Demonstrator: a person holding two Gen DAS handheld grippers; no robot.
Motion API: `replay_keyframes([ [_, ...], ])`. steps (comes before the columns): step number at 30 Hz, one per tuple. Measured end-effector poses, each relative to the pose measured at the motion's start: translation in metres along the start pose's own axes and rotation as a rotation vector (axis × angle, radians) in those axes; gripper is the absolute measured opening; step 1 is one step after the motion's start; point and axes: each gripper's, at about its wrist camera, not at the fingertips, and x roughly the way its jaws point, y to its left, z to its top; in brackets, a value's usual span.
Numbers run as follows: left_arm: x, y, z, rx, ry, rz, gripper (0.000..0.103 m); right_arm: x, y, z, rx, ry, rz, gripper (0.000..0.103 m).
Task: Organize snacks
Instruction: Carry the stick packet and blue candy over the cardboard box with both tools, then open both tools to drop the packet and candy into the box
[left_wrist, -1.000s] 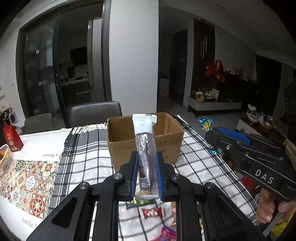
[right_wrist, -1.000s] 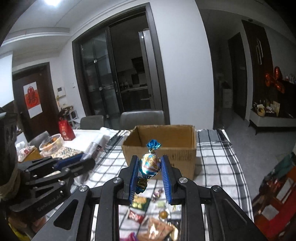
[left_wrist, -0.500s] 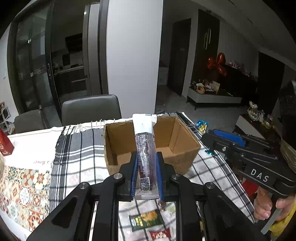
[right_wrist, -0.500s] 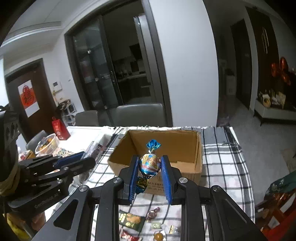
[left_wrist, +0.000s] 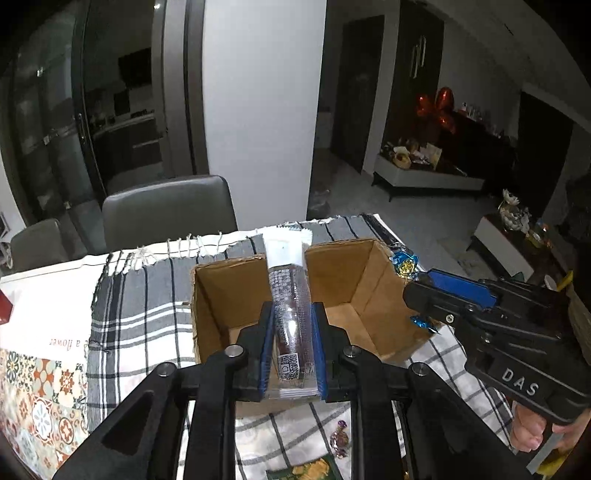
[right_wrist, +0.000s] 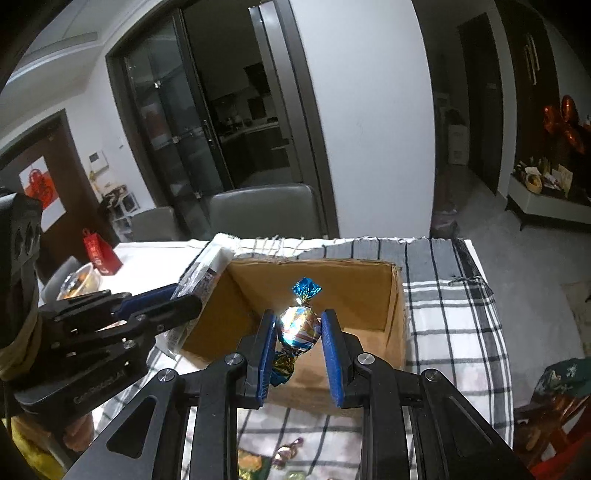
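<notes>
Item 1: cardboard box (left_wrist: 354, 280), open-topped, set on a checked cloth (left_wrist: 140, 317) spread over the counter (left_wrist: 44, 295); inside walls bare where visible. Item 2: long snack bar (left_wrist: 291, 314) in a clear-and-white wrapper, gripped lengthwise between the blue fingers (left_wrist: 266, 350) of the left gripper (left_wrist: 291, 354), which are beginning to ease apart while the wrapper is still pressed between them; the bar is held over the near wall of the box, its white end reaching toward the far wall. Item 3: foil-wrapped candy (right_wrist: 298, 326) with a blue twisted end, clamped by the right gripper (right_wrist: 299, 354) above the box's near edge. Item 4: loose wrapped sweets (left_wrist: 340, 439) and a green packet (left_wrist: 306, 470), lying on the cloth in front of the box. 2 grey chairs (left_wrist: 166, 214) are seen behind the counter.
</notes>
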Motion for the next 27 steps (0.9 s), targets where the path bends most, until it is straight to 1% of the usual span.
replay_keyframes([
  [2, 0.006, 0.003, 0.002, -0.004, 0.007, 0.013, 0.029, 0.007, -0.001, 0.002, -0.001, 0.007, -0.018, 0.027],
  [4, 0.005, 0.004, 0.002, -0.011, -0.003, 0.036, 0.045, 0.011, -0.001, 0.003, -0.005, 0.018, -0.035, 0.027],
  [7, -0.002, 0.004, -0.003, 0.014, -0.015, 0.06, 0.053, 0.01, -0.003, -0.001, -0.005, 0.031, -0.037, 0.028],
  [9, -0.012, 0.002, -0.009, 0.028, -0.034, 0.078, 0.058, 0.006, -0.003, -0.004, -0.008, 0.028, -0.035, 0.034],
  [11, -0.022, -0.001, -0.014, 0.034, -0.049, 0.087, 0.059, -0.003, -0.001, -0.009, -0.013, 0.018, -0.026, 0.034],
  [17, -0.062, -0.011, -0.033, 0.056, -0.109, 0.095, 0.06, -0.039, 0.013, -0.024, -0.045, -0.019, 0.005, 0.034],
  [19, -0.076, -0.015, -0.04, 0.058, -0.123, 0.096, 0.061, -0.054, 0.019, -0.031, -0.062, -0.042, 0.007, 0.037],
  [20, -0.082, -0.017, -0.043, 0.061, -0.13, 0.095, 0.061, -0.061, 0.022, -0.035, -0.069, -0.054, 0.005, 0.042],
  [21, -0.089, -0.019, -0.048, 0.061, -0.14, 0.096, 0.061, -0.068, 0.024, -0.039, -0.079, -0.066, -0.001, 0.043],
  [27, -0.129, -0.031, -0.08, 0.055, -0.182, 0.069, 0.064, -0.106, 0.036, -0.063, -0.09, -0.108, 0.016, 0.043],
])
